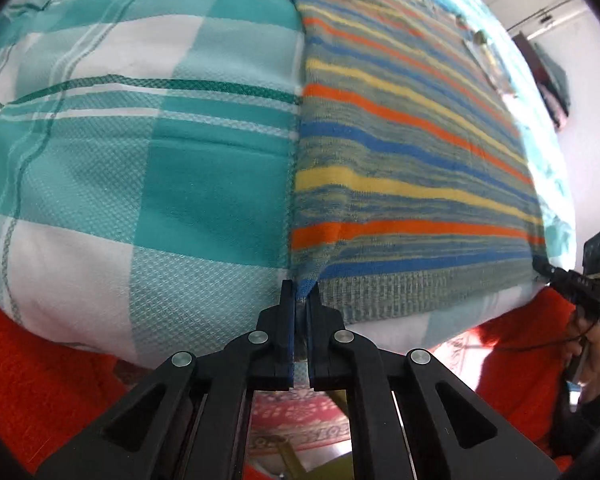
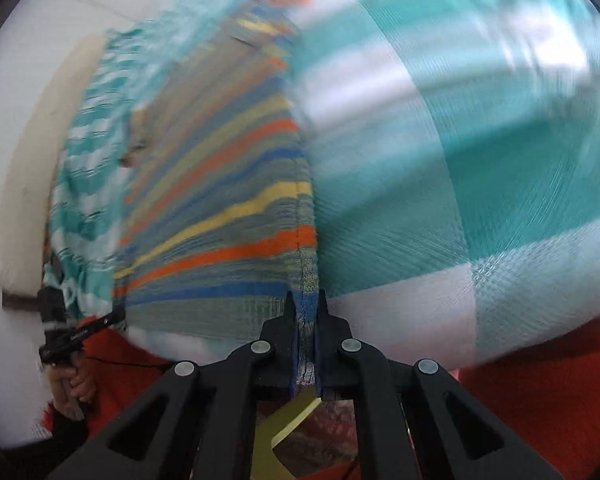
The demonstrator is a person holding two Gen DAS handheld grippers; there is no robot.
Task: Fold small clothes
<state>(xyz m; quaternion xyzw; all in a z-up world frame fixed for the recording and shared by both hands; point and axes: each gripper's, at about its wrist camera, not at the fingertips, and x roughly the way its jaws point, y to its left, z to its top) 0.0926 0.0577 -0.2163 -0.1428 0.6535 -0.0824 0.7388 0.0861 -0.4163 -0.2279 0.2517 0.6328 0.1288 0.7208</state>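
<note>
Left wrist view, we are clamping left gripper (image 1: 300, 292) on striped sweater (image 1: 412, 152) hem corner, right gripper (image 2: 306, 304) pinching opposite corner, near checked bedsheet (image 1: 140, 160) edge.

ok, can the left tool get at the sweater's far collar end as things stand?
Probably not right now: the left tool is shut on the striped sweater at its near hem corner, so it would have to let go first. The cloth between looks unobstructed.

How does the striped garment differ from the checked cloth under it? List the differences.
The striped garment carries thin orange, blue and yellow bands; the checked cloth has big teal and white squares. The garment is knitted with a ribbed hem; the cloth is flat-woven. The garment is smaller and lies on top. Both lie spread out.
</note>
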